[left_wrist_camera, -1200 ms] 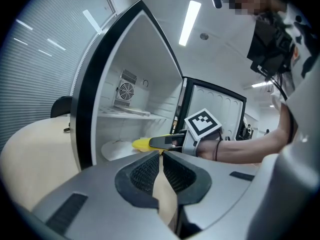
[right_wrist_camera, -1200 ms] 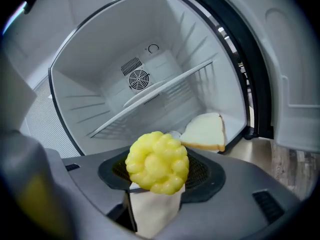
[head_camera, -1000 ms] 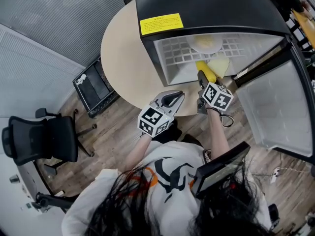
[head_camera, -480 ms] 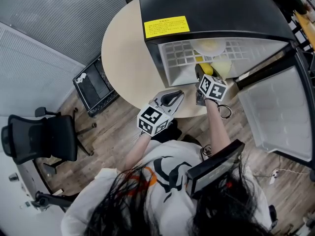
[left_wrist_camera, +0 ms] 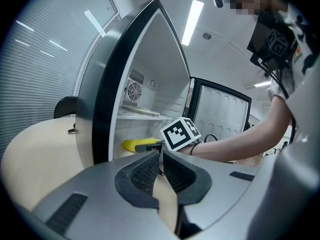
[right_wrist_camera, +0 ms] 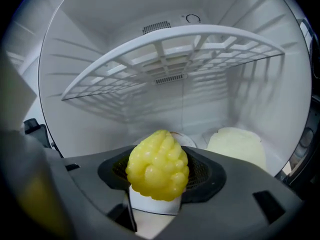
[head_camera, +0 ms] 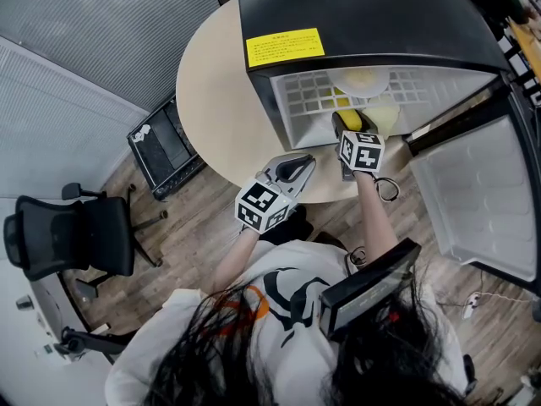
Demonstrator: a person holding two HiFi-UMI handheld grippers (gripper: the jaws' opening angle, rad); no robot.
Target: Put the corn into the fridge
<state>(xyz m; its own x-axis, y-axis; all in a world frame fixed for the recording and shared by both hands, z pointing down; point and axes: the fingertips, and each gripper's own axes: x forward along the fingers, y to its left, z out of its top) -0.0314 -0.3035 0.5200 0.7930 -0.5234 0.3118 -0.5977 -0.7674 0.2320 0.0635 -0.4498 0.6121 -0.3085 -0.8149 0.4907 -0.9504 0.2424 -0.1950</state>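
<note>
A yellow corn cob (right_wrist_camera: 158, 165) is clamped between the jaws of my right gripper (right_wrist_camera: 158, 186), its tip pointing into the fridge. In the head view the right gripper (head_camera: 344, 127) reaches into the lower compartment of the black mini fridge (head_camera: 355, 7), with the corn (head_camera: 356, 120) under the white wire shelf (right_wrist_camera: 170, 54). My left gripper (head_camera: 292, 169) hovers over the table edge in front of the fridge. Its jaws are shut with nothing between them (left_wrist_camera: 161, 156). From the left gripper view the corn (left_wrist_camera: 131, 144) shows just inside the fridge opening.
The fridge stands on a round beige table (head_camera: 211, 83), its door (head_camera: 473, 201) swung open to the right. On the fridge floor lie a pale round lump (right_wrist_camera: 237, 144) at the right and a white disc behind the corn. An office chair (head_camera: 72, 239) stands at the left.
My right gripper has carried the corn forward from the fridge opening to deeper under the wire shelf. The left gripper has stayed where it was.
</note>
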